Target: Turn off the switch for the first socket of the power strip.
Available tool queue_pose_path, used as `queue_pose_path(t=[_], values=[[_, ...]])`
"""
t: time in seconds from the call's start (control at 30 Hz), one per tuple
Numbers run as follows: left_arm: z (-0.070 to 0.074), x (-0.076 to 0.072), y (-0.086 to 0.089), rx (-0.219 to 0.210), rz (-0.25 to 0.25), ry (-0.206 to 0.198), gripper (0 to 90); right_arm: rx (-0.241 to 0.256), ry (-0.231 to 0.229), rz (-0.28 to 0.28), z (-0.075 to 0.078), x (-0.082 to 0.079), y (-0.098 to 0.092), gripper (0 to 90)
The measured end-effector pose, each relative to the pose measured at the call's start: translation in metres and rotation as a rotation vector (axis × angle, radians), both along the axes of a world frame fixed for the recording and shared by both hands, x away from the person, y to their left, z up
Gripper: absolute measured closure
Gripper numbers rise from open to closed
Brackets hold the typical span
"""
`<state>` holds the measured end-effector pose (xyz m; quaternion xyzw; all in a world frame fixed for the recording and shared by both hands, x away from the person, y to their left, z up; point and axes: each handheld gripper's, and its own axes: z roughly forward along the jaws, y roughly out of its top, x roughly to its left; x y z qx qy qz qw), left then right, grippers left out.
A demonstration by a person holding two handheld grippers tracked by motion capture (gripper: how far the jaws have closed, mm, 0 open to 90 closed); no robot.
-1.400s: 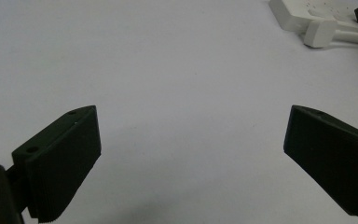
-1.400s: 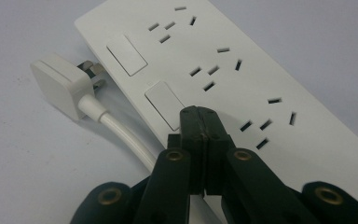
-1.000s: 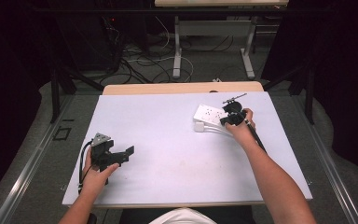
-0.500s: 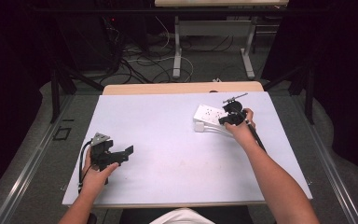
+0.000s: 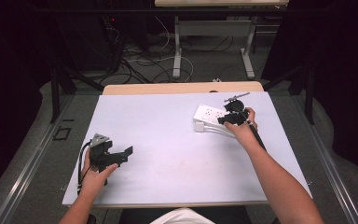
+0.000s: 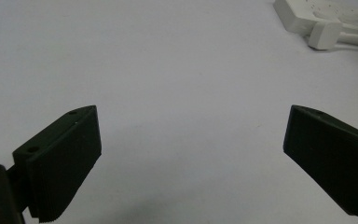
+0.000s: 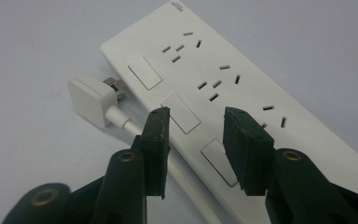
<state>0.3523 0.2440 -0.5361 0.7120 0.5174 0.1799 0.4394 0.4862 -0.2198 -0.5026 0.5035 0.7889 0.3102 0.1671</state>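
A white power strip (image 5: 208, 114) (image 7: 223, 88) lies on the right half of the white table (image 5: 168, 140), with its white plug (image 5: 199, 126) (image 7: 91, 100) and cable beside it. My right gripper (image 5: 224, 119) (image 7: 196, 128) hovers just over the strip, its jaws partly open above the switches, with nothing between them. Near the table's front left, my left gripper (image 5: 123, 155) (image 6: 191, 144) rests wide open over bare tabletop; the strip (image 6: 321, 11) and plug (image 6: 325, 34) appear far off at the top right of its view.
A wooden board (image 5: 182, 87) borders the table's far edge. Beyond it, cables and desk legs (image 5: 177, 51) stand on the floor. Bare tabletop stretches between the two grippers.
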Motion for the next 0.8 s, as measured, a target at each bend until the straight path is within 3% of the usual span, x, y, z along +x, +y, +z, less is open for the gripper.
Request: queue_pose_path(t=[0.13,0.47,0.8], values=[[0.001,-0.001,0.001,0.007,-0.006,0.006,4.1,-0.004,-0.035,0.0,0.006,-0.004,-0.001,54.6],[0.001,-0.001,0.0,0.007,-0.005,0.005,4.2,-0.009,-0.055,0.02,0.016,-0.013,-0.007,46.7],[0.001,-0.001,0.001,0.003,-0.005,0.004,4.1,0.011,-0.101,0.06,0.03,-0.037,-0.002,37.5]])
